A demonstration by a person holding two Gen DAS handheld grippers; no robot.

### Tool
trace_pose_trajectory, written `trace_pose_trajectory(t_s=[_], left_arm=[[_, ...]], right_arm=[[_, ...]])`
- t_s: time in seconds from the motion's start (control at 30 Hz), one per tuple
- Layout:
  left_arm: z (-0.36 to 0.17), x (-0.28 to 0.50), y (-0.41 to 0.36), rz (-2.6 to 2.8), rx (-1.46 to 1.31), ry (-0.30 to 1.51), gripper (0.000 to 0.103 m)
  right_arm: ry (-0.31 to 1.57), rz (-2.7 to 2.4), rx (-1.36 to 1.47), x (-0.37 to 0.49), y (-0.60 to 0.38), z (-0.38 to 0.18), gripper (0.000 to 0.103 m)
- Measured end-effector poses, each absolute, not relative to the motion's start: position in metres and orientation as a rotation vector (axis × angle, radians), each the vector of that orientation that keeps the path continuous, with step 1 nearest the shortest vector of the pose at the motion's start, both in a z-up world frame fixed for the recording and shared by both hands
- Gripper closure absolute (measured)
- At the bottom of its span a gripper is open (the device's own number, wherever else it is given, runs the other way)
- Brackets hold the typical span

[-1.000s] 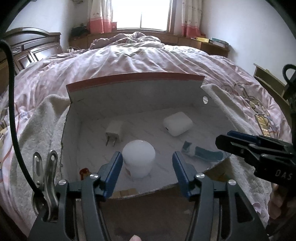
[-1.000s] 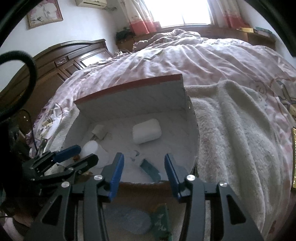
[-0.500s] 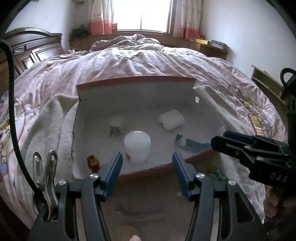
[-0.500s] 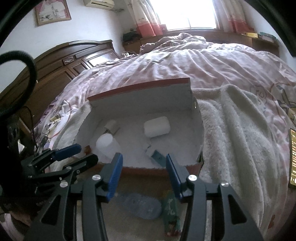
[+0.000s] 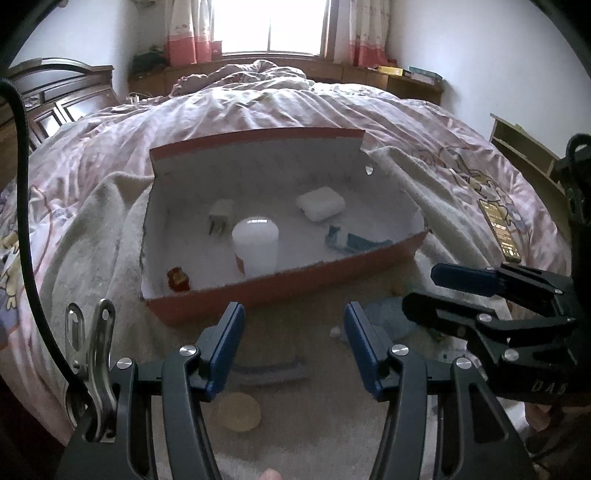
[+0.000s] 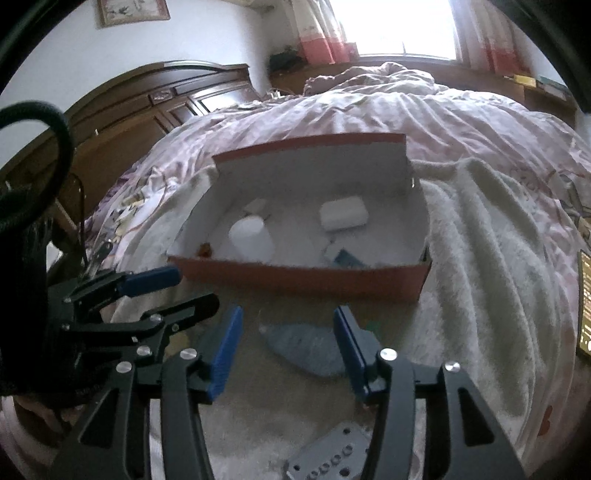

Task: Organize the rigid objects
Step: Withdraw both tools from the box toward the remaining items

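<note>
Box (image 5: 280,286) rim unobstructed, both grippers empty (apart)

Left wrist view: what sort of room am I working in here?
Most likely a bedroom: a large bed with a rumpled pink duvet fills the view, a dark wooden headboard stands at left, and a curtained window lies beyond. The open box sits on the bed.

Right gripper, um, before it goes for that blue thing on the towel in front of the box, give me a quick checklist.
1. Right gripper open and empty: ok.
2. Blue object sits between the right gripper's open fingers, ahead of them: ok.
3. Left gripper open and empty: ok.
4. Left gripper apart from the blue object: ok.
5. Free floor space in the box among the white jar, charger and white case: ok.
6. Blue object's shape for gripping: cannot tell, blurred.
</note>
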State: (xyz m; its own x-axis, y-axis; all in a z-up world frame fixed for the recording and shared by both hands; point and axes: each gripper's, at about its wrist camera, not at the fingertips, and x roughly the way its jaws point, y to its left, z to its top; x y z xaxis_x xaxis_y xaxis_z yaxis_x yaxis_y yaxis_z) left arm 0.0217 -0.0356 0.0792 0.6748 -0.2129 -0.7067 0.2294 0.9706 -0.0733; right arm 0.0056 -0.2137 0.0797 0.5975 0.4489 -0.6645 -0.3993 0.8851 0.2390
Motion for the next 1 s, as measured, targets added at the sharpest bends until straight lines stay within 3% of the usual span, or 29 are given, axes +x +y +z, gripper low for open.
trace_pose_trajectory(t_s=[1.0], left_arm=[[0.020,-0.012,-0.002,-0.184,-0.015,0.930,0.046]], right_arm=[[0.936,0.521,0.075,-0.022,-0.198,0.022,0.045]])
